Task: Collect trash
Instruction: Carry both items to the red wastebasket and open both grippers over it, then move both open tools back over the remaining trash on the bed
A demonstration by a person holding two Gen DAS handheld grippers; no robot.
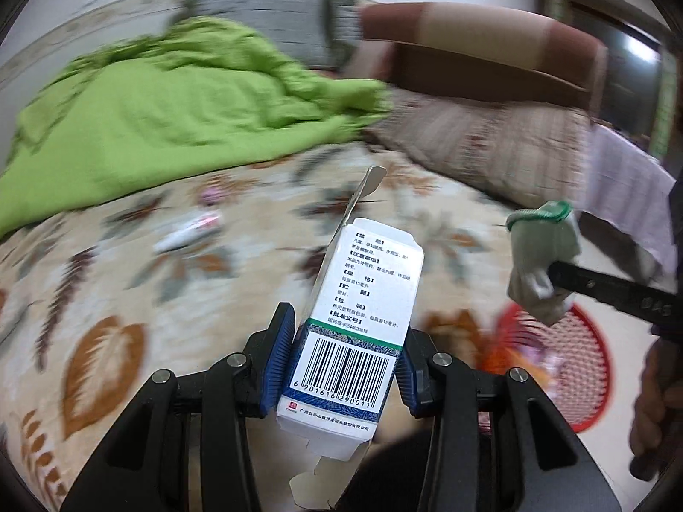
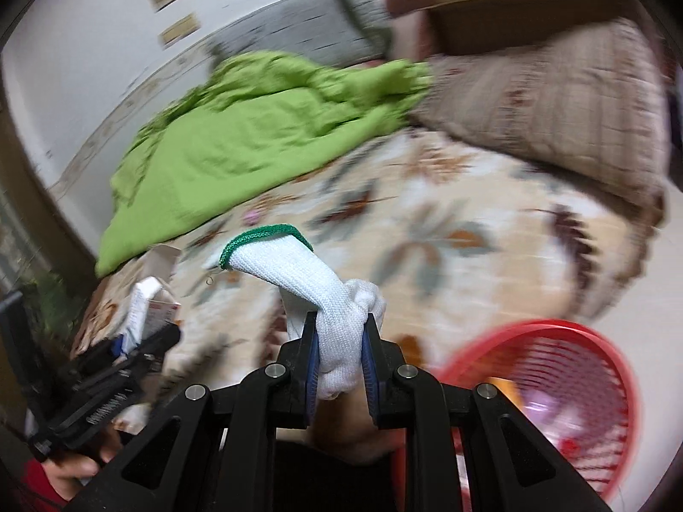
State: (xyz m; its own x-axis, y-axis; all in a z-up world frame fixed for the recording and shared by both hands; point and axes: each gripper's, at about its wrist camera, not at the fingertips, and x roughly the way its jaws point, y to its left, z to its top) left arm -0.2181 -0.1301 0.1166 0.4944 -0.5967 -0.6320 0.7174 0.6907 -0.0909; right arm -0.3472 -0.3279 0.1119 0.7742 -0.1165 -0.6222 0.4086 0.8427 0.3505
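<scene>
Above a bed spread with a leaf-patterned sheet, the left gripper is clamping a white medicine box between its blue pads, barcode side facing the camera and both end flaps hanging open. The box's lower end is running out of sight behind the gripper body. To the right in the same view, the right gripper is pinching a white knit glove with a green cuff; only one dark finger of that tool is showing, the rest being cut off by the frame edge.

From the right wrist camera, the right gripper is squeezing the bunched glove tightly between its two pads, the cuff drooping forward over the sheet. The left gripper is appearing at the left edge with the box, both smeared by motion blur.

A red mesh basket is sitting low at the right, beside the bed, its contents reduced to pink and orange smudges that cannot be identified. A small white tube-like item is lying on the sheet beyond the box, too blurred to name. A green blanket is lying crumpled at the far side, near a brownish patterned pillow.
</scene>
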